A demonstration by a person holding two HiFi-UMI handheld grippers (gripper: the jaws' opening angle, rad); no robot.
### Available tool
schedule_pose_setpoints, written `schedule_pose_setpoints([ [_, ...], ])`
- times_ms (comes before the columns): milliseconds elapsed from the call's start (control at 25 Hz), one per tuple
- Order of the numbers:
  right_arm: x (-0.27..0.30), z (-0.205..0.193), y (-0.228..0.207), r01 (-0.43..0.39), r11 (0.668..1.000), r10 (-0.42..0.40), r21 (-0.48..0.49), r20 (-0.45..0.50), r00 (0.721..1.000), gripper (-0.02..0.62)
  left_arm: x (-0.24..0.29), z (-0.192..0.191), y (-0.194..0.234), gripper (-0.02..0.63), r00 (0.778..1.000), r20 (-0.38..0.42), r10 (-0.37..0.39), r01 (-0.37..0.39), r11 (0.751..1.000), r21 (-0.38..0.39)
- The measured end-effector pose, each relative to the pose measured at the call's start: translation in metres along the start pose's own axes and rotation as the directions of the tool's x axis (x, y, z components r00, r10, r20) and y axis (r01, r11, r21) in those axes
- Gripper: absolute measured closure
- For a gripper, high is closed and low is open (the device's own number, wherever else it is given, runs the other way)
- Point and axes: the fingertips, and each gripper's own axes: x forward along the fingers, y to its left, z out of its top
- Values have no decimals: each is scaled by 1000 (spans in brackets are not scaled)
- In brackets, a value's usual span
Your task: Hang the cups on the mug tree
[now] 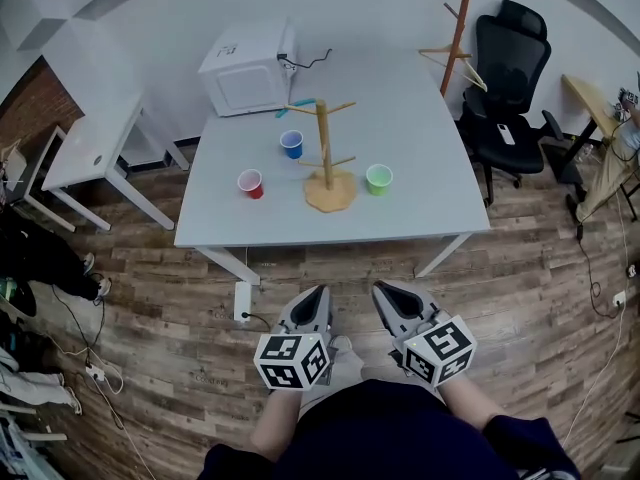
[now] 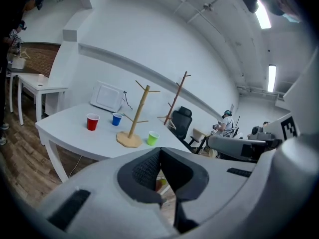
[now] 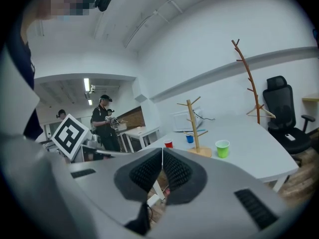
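Nothing is hung yet: the red cup [image 1: 250,183], blue cup [image 1: 291,144] and green cup [image 1: 378,179] stand on the counter [image 1: 430,183] around the bare tree [image 1: 324,148]. The left claw [image 1: 319,292] and right claw [image 1: 381,289] are closed and empty, on the near side, well apart from the counter.

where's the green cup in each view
Head view: green cup above centre, on the table just right of the mug tree.
Left gripper view: green cup near centre, just right of the mug tree's base.
Right gripper view: green cup right of centre, right of the mug tree.
Shared landmark: the mug tree; the green cup sits to its right in all three.
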Motion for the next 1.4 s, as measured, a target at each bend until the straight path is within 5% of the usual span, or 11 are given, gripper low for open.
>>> schedule_pose_setpoints([
  [640,96,23,-33,48,999,-48,13,10,999,565,61,47,73,588,999,-12,-31,31,999,11],
  [1400,125,20,-125,188,982,-188,33,-21,982,565,113,59,103,588,1000,-24,-12,12,1000,-12],
])
